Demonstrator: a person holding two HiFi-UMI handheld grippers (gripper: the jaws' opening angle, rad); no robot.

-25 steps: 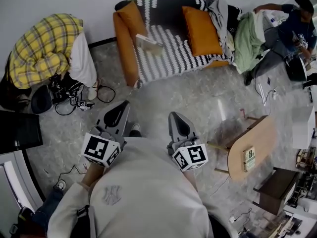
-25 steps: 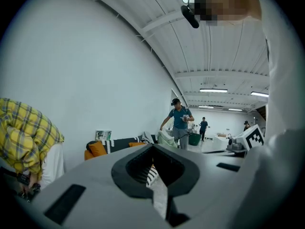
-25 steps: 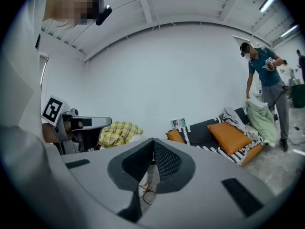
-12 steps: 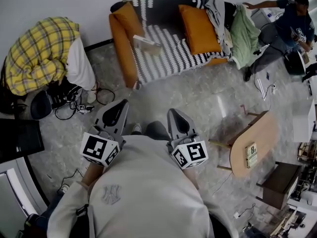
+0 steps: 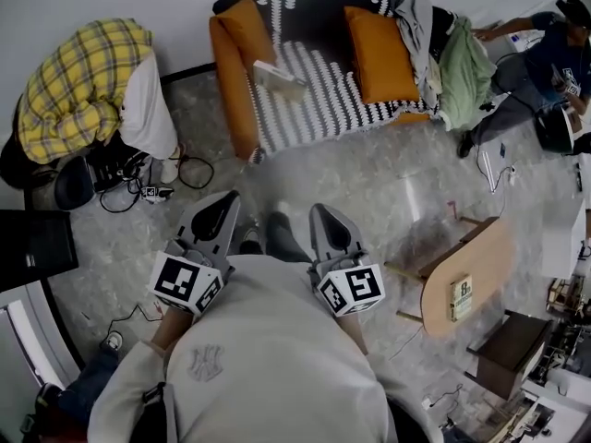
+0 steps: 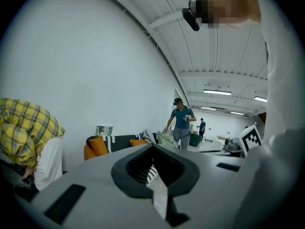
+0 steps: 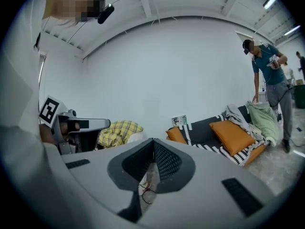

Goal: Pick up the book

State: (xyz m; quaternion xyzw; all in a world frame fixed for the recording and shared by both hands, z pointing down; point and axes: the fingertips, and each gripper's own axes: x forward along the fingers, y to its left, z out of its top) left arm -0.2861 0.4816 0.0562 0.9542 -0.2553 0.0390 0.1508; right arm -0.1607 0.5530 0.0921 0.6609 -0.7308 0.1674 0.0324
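A pale book (image 5: 279,78) lies on the black-and-white striped blanket of the orange sofa (image 5: 231,81), far ahead of both grippers across the marble floor. My left gripper (image 5: 231,195) (image 6: 153,146) is held at chest height, jaws together with nothing in them. Beside it, my right gripper (image 5: 319,209) (image 7: 152,140) is also shut and empty, and both point toward the sofa. The sofa (image 7: 214,132) shows small in both gripper views. I cannot make out the book on its seat there.
A person in a yellow plaid shirt (image 5: 83,90) crouches at the left over cables and gear (image 5: 138,178). An oval wooden table (image 5: 480,257) holding a small green book (image 5: 459,298) stands at the right. A person in blue (image 5: 545,53) bends by the sofa's right end.
A leg and shoe of the person holding the grippers now show between them, stepping toward the sofa. The person in blue has shifted. Both grippers stay shut and side by side.
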